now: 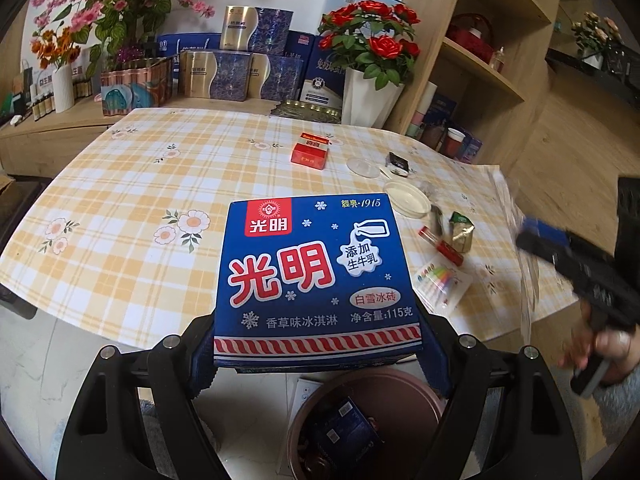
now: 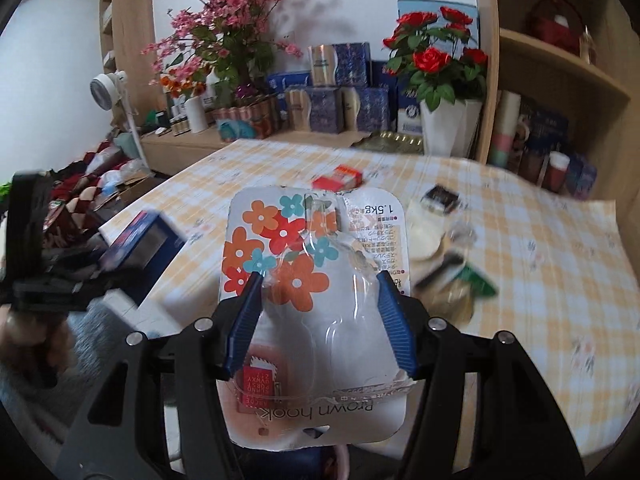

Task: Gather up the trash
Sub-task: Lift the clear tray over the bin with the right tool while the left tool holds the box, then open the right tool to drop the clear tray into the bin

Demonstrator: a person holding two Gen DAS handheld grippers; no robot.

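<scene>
My left gripper is shut on a blue ice-cream box with red Chinese lettering and holds it above a brown trash bin on the floor; a dark blue box lies inside the bin. My right gripper is shut on a flowered hook blister pack, held off the table's near edge. The right gripper shows blurred at the right in the left wrist view. The left gripper with its box shows blurred at the left in the right wrist view.
The table with a yellow plaid cloth carries more litter: a red carton, a white lid, a clear lid, a gold wrapper, a red tube, a candle packet. Boxes and flower pots stand behind.
</scene>
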